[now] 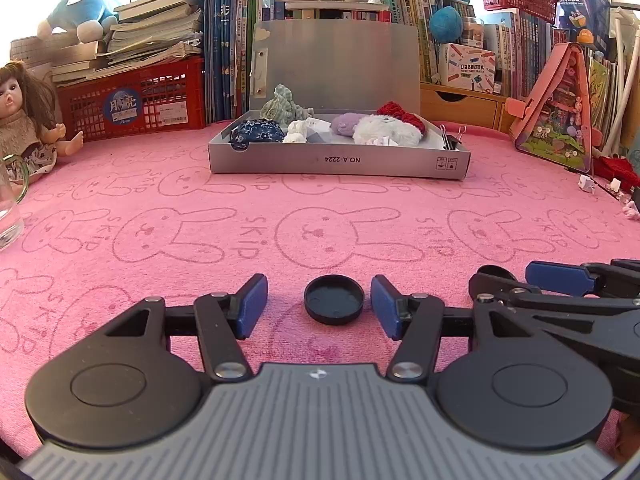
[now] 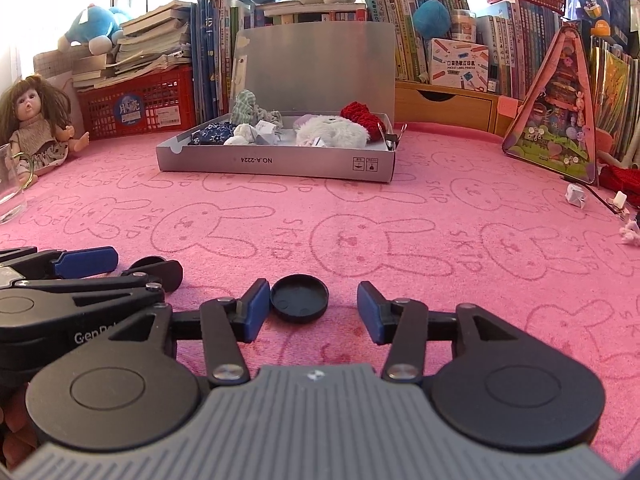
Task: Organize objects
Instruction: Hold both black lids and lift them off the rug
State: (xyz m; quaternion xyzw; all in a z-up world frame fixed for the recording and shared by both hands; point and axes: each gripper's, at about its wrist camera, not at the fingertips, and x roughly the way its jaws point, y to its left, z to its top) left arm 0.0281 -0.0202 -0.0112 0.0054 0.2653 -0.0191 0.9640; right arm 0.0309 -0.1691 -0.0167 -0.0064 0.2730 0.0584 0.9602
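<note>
A round black cap (image 1: pixel 334 299) lies on the pink bunny-print cloth (image 1: pixel 320 208). My left gripper (image 1: pixel 319 308) is open, low over the cloth, with the cap between its blue pads, nearer the right pad. In the right wrist view a black cap (image 2: pixel 299 298) lies between the pads of my open right gripper (image 2: pixel 308 310), close to the left pad. The two grippers sit side by side; the right one shows at the left view's right edge (image 1: pixel 560 280). A silver cardboard box (image 1: pixel 340 160) with its lid up stands further back, holding fabric pieces and plush items.
A doll (image 1: pixel 24 120) and a glass mug (image 1: pixel 8 200) are at the left. A red crate (image 1: pixel 136 100), books and plush toys line the back. A pink triangular toy house (image 1: pixel 560 112) and small white bits (image 1: pixel 588 184) lie at the right.
</note>
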